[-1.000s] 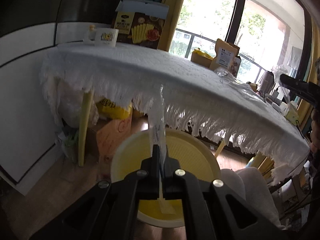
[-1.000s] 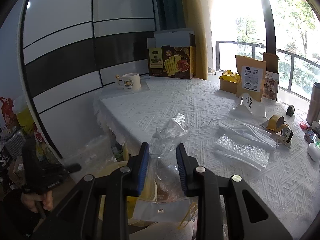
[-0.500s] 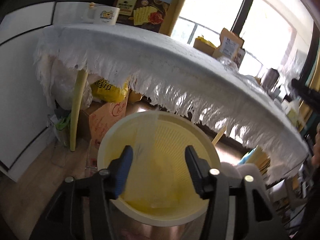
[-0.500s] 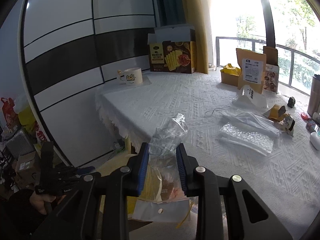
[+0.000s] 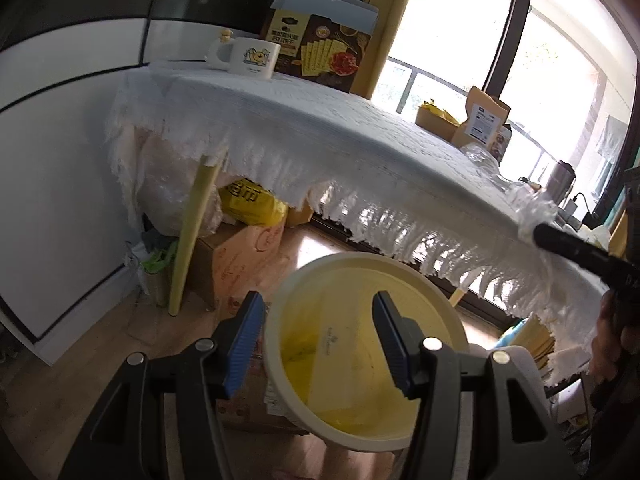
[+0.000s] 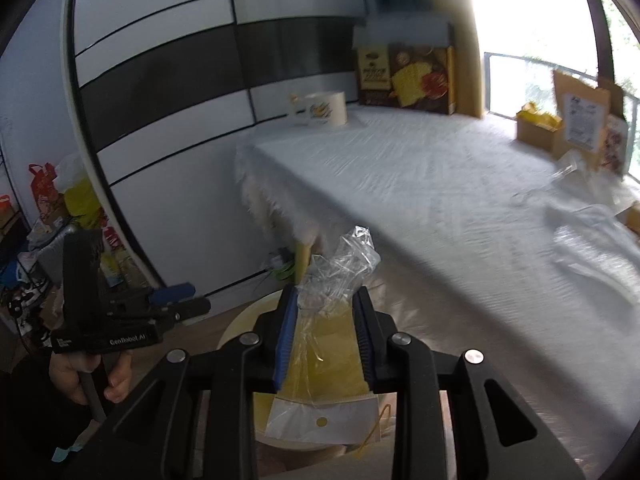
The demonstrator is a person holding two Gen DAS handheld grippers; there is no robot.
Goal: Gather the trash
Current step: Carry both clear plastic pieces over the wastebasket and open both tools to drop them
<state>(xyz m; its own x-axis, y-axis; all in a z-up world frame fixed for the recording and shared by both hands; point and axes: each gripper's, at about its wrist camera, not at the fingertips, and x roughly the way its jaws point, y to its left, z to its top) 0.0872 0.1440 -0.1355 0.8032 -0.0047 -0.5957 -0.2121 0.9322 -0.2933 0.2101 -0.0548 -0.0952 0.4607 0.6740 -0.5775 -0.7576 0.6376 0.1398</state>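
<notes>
A round cream bin with a yellow inside [image 5: 362, 364] stands on the floor below the table edge. My left gripper [image 5: 318, 334] is open and empty just above it, and a clear wrapper lies inside the bin. My right gripper [image 6: 325, 326] is shut on a crumpled clear plastic bag [image 6: 332, 292] and holds it over the bin's rim [image 6: 240, 322]. The right gripper also shows at the right of the left wrist view [image 5: 576, 250], still holding the bag. More clear plastic trash [image 6: 588, 224] lies on the white tablecloth [image 6: 440, 184].
On the table stand a white mug [image 5: 250, 56], a brown cracker box [image 5: 324, 50], a small yellow box [image 5: 436, 120] and a kraft pouch [image 5: 486, 118]. Under the table are a cardboard box [image 5: 240, 260], yellow bags [image 5: 250, 204] and a yellow table leg [image 5: 192, 236].
My left gripper opened and let a clear wrapper drop into the bin, then drew back. My right gripper swung left and down with the plastic bag, toward the bin.
</notes>
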